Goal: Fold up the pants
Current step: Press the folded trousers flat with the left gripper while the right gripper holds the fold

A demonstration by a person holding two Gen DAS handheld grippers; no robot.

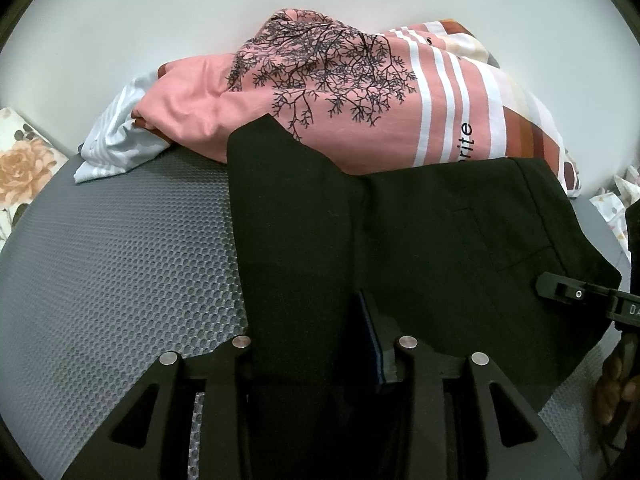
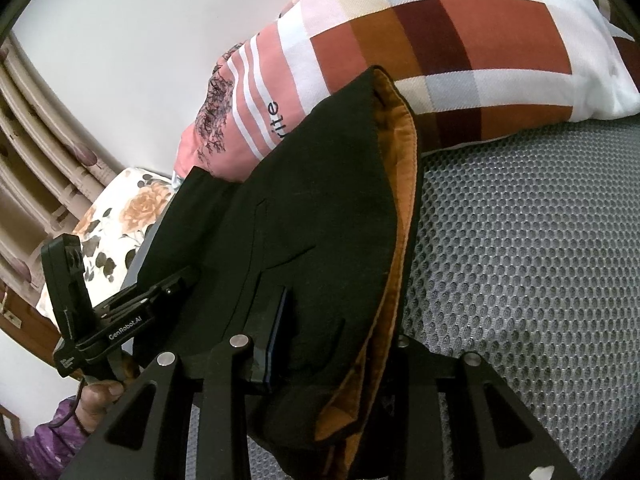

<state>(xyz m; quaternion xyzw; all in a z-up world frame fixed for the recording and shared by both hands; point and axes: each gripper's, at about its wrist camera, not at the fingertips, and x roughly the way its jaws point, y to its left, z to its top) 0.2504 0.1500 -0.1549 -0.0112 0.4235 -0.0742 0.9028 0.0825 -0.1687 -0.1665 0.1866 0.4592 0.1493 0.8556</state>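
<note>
Both grippers, left [image 1: 320, 360] and right [image 2: 320, 360], clenched on black pants [image 1: 400, 232]; best kept level, edges aligned over grey mat [image 1: 120, 260].

Your left gripper [image 1: 316, 344] is closed on the black pants [image 1: 400, 240], cloth filling the gap between its fingers. Your right gripper [image 2: 320, 344] is likewise clamped on the fabric, one blue-edged pad [image 2: 276, 332] visible against it. Your left hand [image 2: 100, 400], in a purple sleeve, grips the left handle; the two grippers lie close together.
</note>
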